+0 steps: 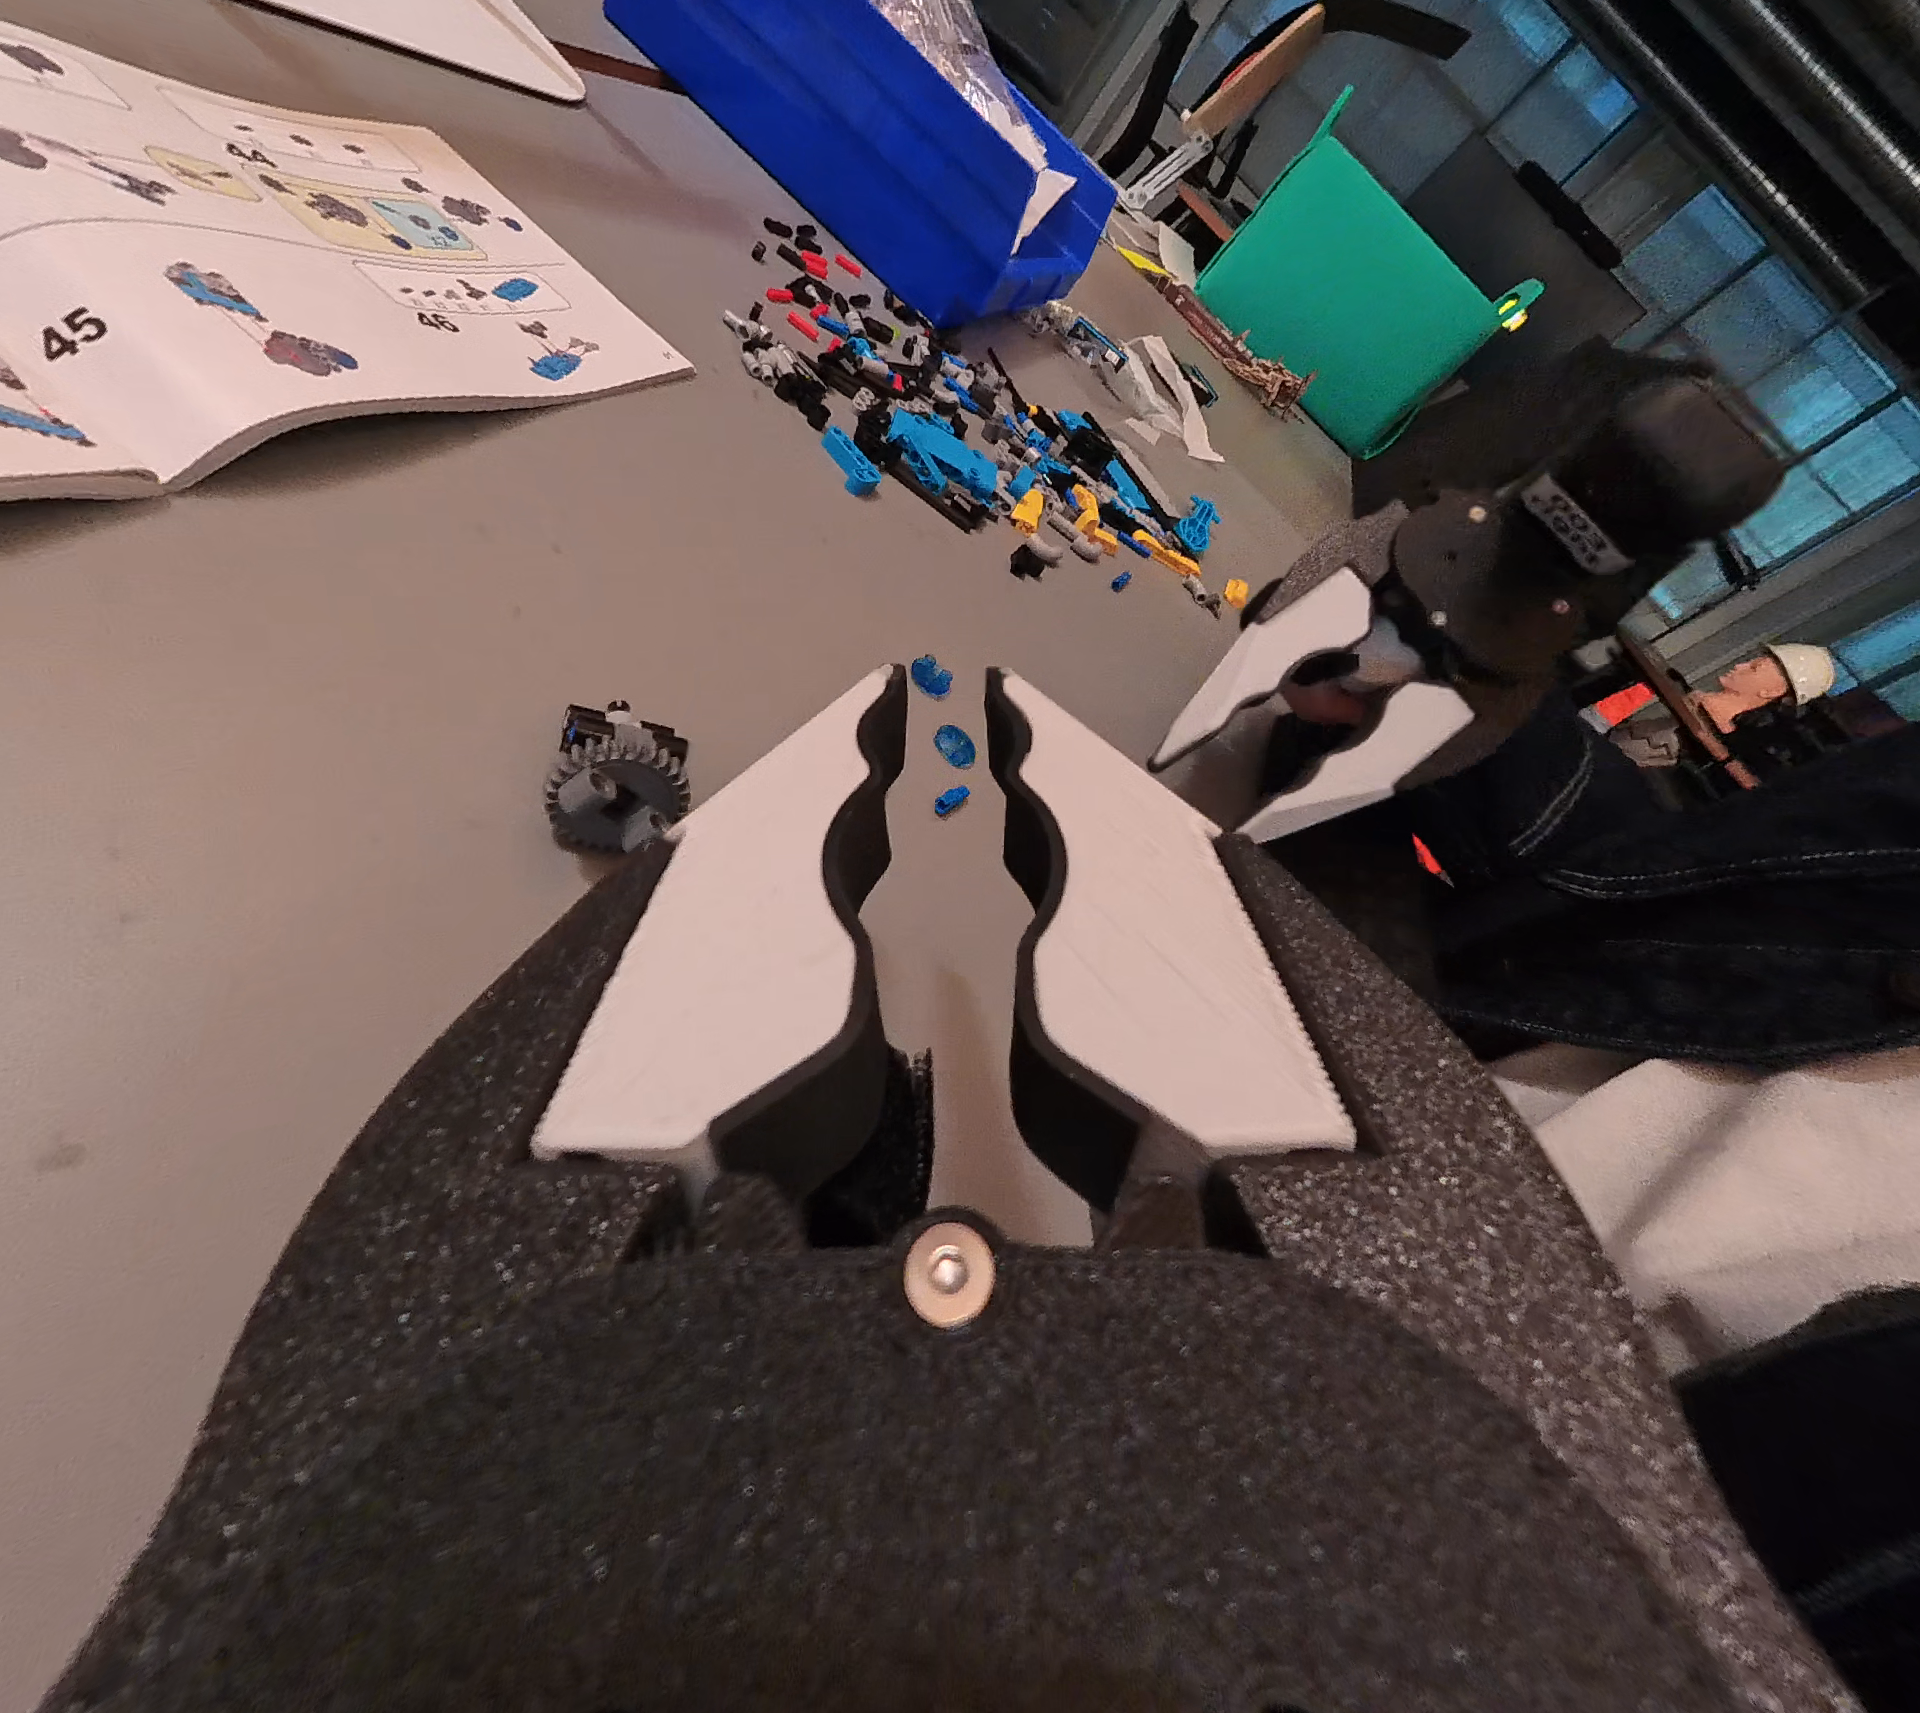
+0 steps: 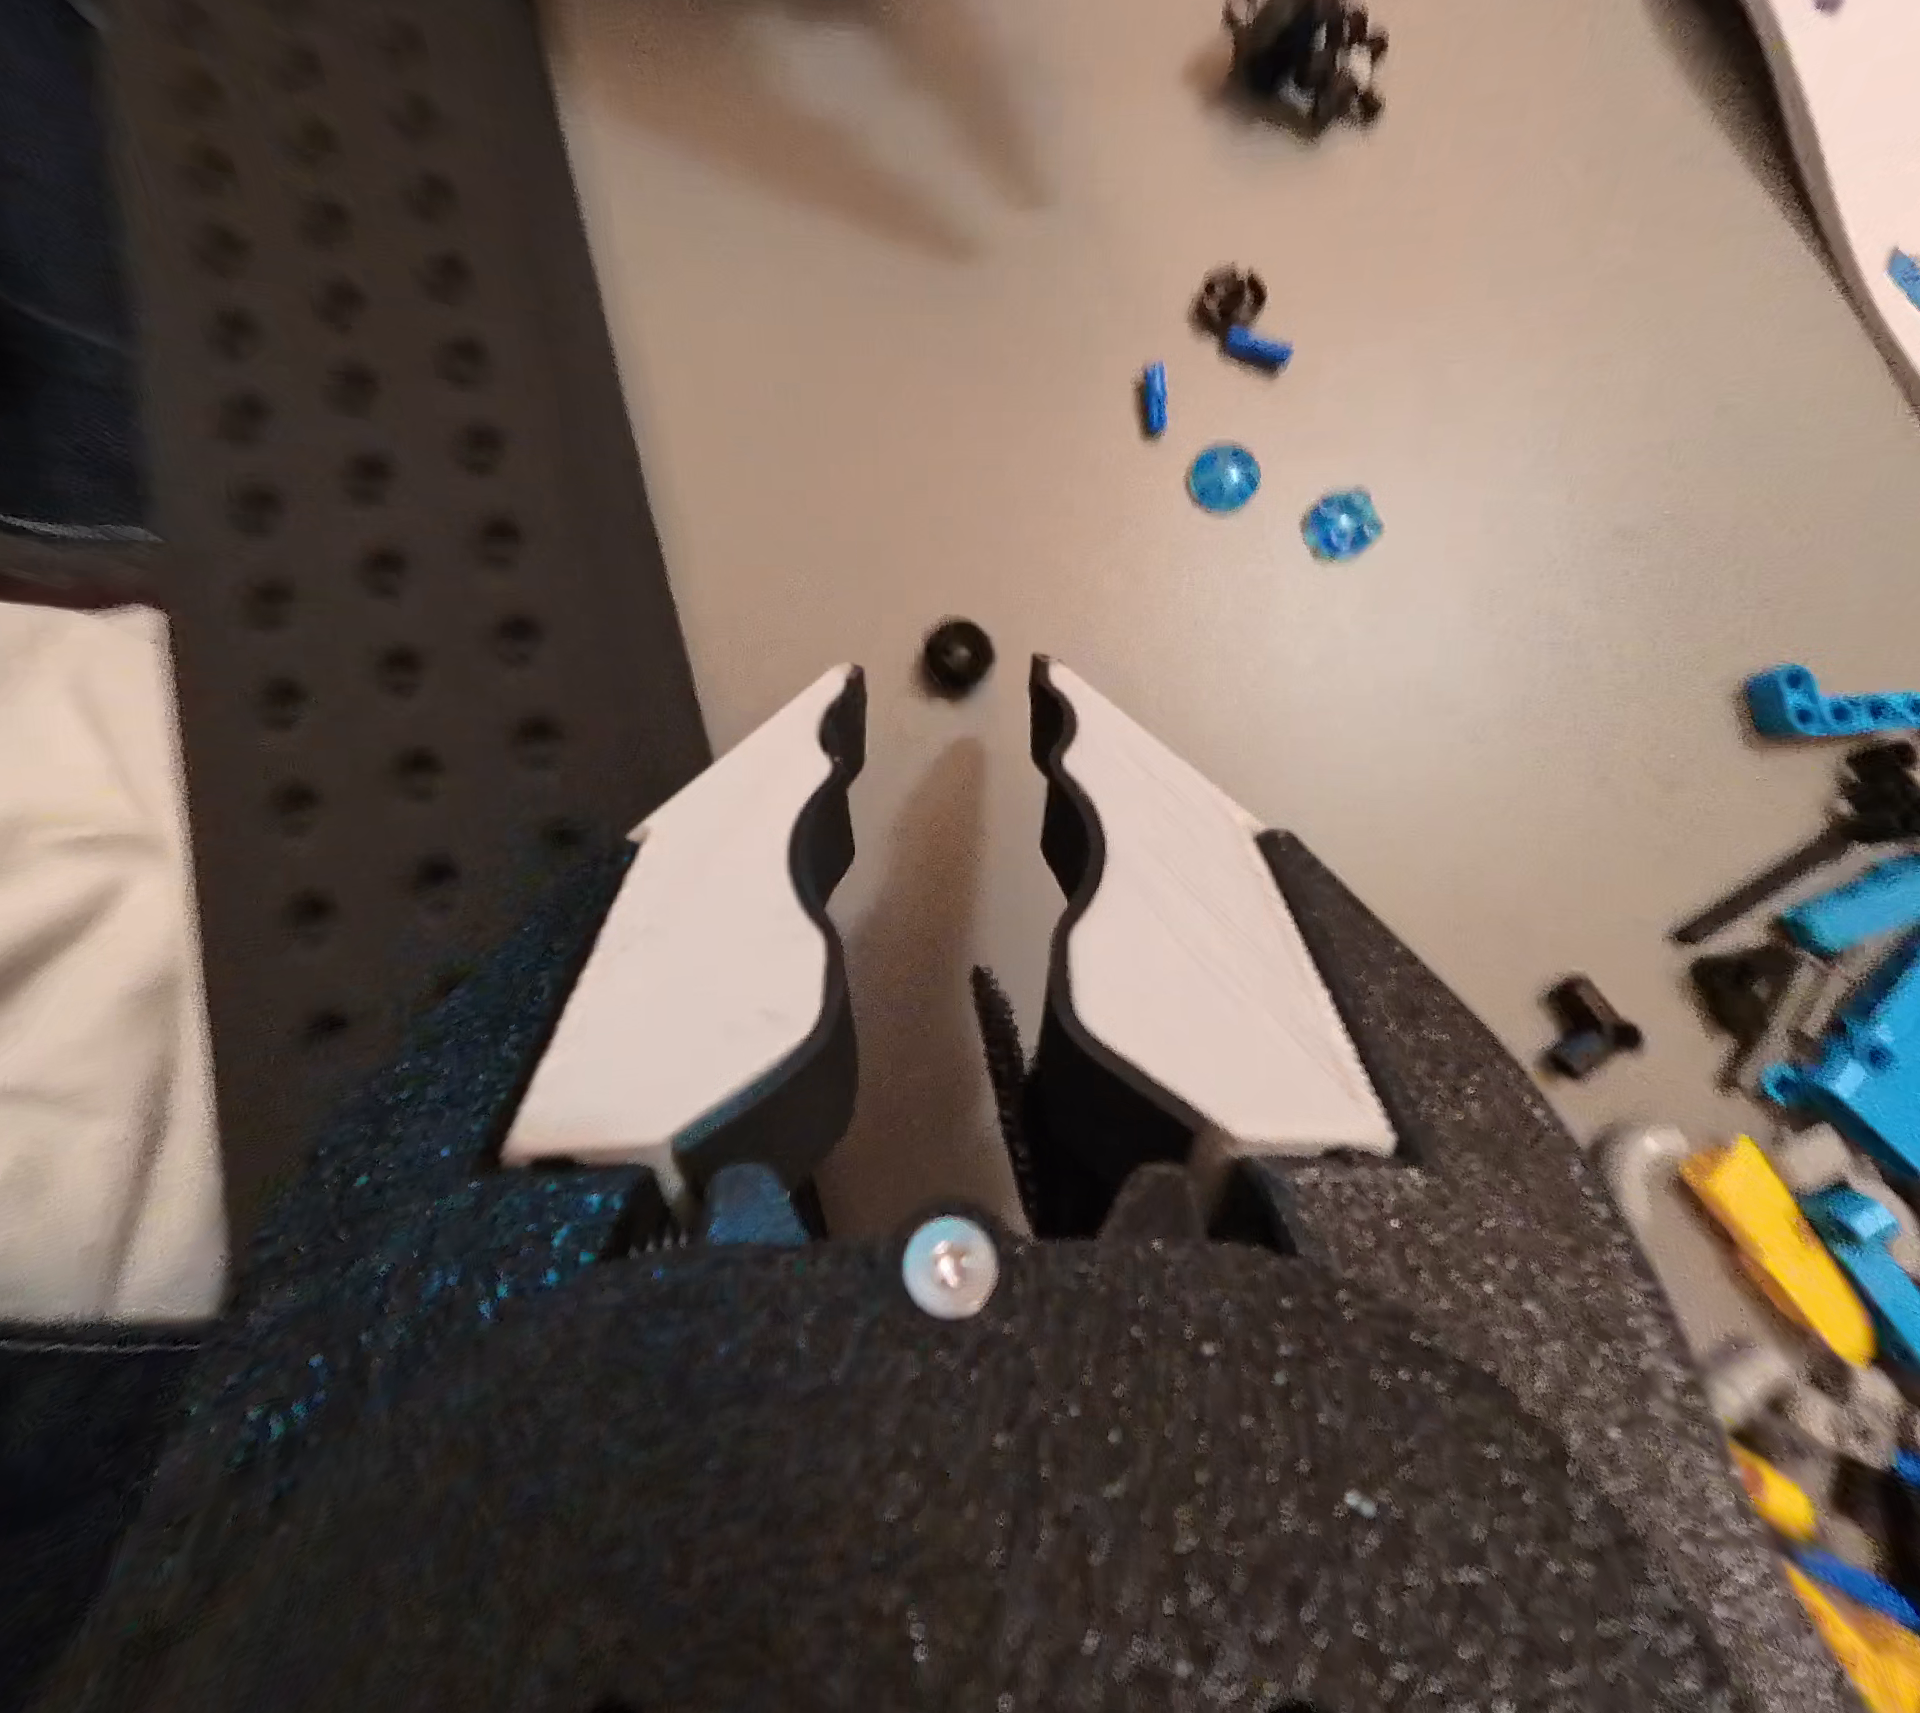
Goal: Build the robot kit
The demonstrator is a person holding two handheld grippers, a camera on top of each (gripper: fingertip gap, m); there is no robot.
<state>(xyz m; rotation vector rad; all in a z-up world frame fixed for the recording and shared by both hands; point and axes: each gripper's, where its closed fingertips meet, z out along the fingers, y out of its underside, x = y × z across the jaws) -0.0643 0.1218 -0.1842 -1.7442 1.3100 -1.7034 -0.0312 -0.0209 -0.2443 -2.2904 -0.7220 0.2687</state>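
Grey table (image 1: 416,728), scattered brick parts (image 1: 966,437), windowed room

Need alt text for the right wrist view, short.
Open right hand-held gripper hovers over a grey table, a small black round piece just beyond its fingertips. Farther on lie two clear blue discs; loose building parts crowd the right edge.

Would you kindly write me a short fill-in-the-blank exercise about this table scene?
1. The right gripper is open, its fingers nearest a small round ____ piece.
2. The bin beyond the loose parts pile is ____.
3. The grey gear assembly lies beside the ____ gripper.

Missing words: black; blue; left
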